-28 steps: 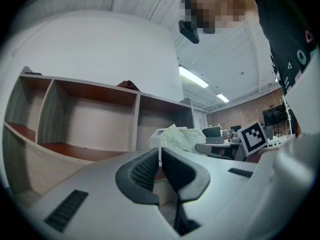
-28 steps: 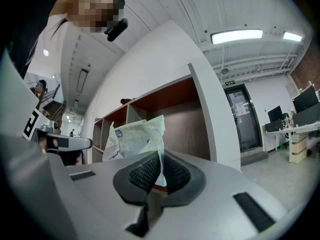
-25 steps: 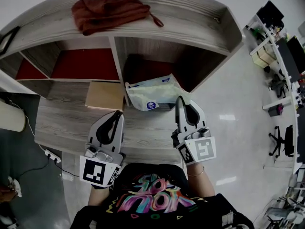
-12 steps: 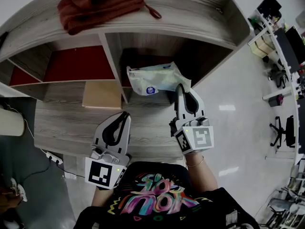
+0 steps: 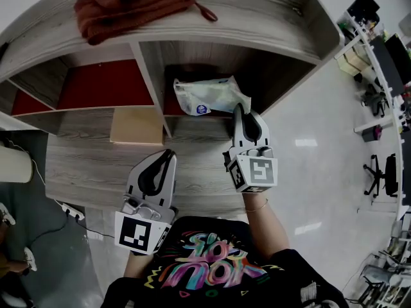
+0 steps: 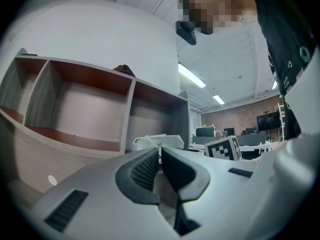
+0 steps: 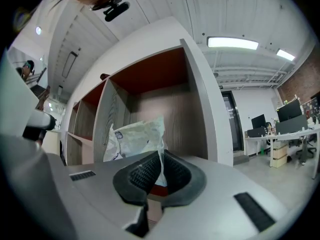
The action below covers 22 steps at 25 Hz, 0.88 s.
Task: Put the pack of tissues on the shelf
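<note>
The pack of tissues point(image 5: 209, 95), pale green plastic with a round blue mark, hangs at the mouth of the right-hand compartment of the shelf point(image 5: 146, 66). My right gripper point(image 5: 240, 110) is shut on the pack's near right corner. In the right gripper view the pack point(image 7: 134, 137) rises from between the right gripper's point(image 7: 160, 170) closed jaws, in front of the compartment's wooden back wall. My left gripper point(image 5: 168, 156) hovers low over the wooden table, shut and holding nothing. In the left gripper view, past the left gripper's point(image 6: 160, 162) jaws, the pack point(image 6: 152, 141) shows by the shelf's divider.
A dark red cloth point(image 5: 128, 4) lies on top of the shelf. A flat beige box point(image 5: 136, 126) sits at the foot of the left compartment. A white roll point(image 5: 15, 165) and a cable lie at the table's left. Office desks and chairs stand to the right.
My right gripper has carried the pack forward and up, from the table's edge into the mouth of the right compartment. The left gripper has barely moved.
</note>
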Each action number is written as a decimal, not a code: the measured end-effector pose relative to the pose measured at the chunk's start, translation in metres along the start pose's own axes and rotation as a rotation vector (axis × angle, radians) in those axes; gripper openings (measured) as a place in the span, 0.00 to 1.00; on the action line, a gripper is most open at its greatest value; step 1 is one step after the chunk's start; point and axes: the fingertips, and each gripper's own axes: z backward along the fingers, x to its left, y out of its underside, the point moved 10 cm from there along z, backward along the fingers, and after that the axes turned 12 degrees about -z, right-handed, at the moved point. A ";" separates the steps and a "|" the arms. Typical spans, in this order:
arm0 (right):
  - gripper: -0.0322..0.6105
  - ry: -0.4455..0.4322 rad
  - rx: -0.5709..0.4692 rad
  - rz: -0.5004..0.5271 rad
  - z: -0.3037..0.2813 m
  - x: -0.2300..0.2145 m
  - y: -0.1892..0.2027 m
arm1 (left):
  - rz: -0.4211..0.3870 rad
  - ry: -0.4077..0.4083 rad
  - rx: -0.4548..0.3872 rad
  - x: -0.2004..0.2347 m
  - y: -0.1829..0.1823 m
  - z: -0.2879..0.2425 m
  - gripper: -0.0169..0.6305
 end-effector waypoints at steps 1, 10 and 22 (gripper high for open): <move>0.08 0.006 -0.005 0.006 -0.001 0.000 0.001 | 0.001 -0.001 0.001 0.000 0.001 0.000 0.08; 0.08 0.040 0.012 0.029 -0.012 0.001 0.007 | 0.025 -0.010 0.010 -0.005 0.007 0.006 0.08; 0.11 0.054 0.105 -0.007 -0.016 0.003 0.019 | 0.043 -0.026 -0.005 -0.009 0.005 0.018 0.08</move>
